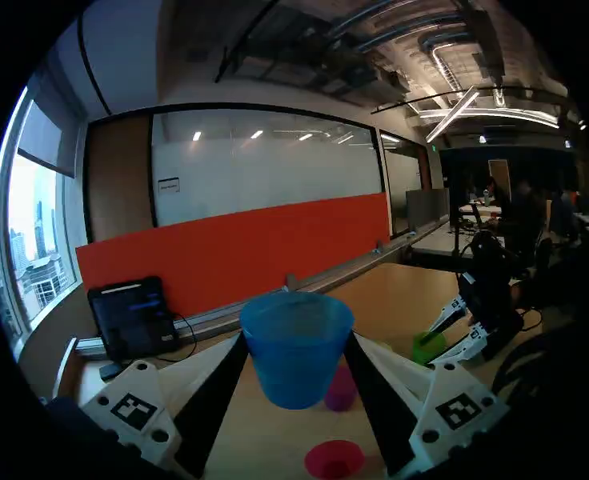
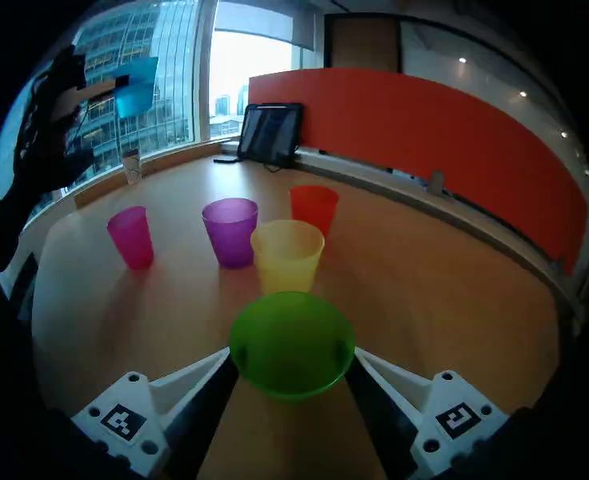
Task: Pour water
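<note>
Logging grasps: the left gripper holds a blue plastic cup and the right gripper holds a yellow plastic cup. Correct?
No. The right gripper view shows the right gripper holding a green plastic cup; the yellow plastic cup stands on the table beyond it. The left gripper does hold the blue plastic cup.

Left gripper (image 1: 297,346): white shell, black fingers (image 1: 214,392), black-and-white square marker tags (image 1: 133,410). Right gripper (image 2: 292,356): same white, black and checker-tag scheme. Blue cup (image 1: 297,356): translucent blue, plain. Green cup (image 2: 292,340): bright translucent green, plain. Yellow cup (image 2: 286,254), purple cup (image 2: 230,230), red cup (image 2: 314,208), magenta cup (image 2: 131,236): all single-colour, no print. Table (image 2: 454,304): light tan wood. Wall panel (image 2: 422,136): solid orange-red, below frosted white glass (image 1: 270,168). Tablet (image 1: 132,318): black.
</note>
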Demonstrator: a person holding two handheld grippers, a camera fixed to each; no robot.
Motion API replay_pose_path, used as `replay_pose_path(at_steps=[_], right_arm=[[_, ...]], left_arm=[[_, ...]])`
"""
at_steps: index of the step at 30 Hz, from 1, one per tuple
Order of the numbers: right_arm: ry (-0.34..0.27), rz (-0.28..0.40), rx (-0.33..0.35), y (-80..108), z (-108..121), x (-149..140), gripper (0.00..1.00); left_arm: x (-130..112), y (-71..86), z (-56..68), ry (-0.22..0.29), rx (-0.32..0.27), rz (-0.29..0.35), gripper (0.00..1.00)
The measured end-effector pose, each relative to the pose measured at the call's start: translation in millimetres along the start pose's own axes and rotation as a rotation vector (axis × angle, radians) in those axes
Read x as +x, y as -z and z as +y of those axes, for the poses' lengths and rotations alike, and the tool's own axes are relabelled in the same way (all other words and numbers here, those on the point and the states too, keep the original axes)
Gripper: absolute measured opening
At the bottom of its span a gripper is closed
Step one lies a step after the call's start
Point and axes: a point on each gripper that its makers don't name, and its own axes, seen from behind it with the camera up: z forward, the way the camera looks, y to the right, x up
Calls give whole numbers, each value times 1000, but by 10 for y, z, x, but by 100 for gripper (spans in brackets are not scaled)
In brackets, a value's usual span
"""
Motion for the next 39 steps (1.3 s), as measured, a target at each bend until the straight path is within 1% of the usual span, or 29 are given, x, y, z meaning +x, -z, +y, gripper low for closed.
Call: replay_pose_path(at_steps=[4, 12, 18, 24, 33, 39], right_arm=[[7, 33, 0, 70, -27, 139, 90], [25, 133, 7, 214, -128, 518, 90], [42, 206, 0, 268, -195, 751, 91], [52, 279, -7, 323, -244, 996, 91], [71, 353, 11, 388, -365, 1300, 90], [77, 395, 29, 412, -468, 1468, 90]], left_arm=[[22, 7, 2, -1, 1, 5, 84], [76, 21, -10, -13, 9, 11, 84], [86, 28, -25, -14, 13, 15, 84], [102, 30, -57, -27, 15, 22, 84], [100, 19, -86, -38, 18, 31, 84], [165, 13, -83, -55, 19, 46, 84]])
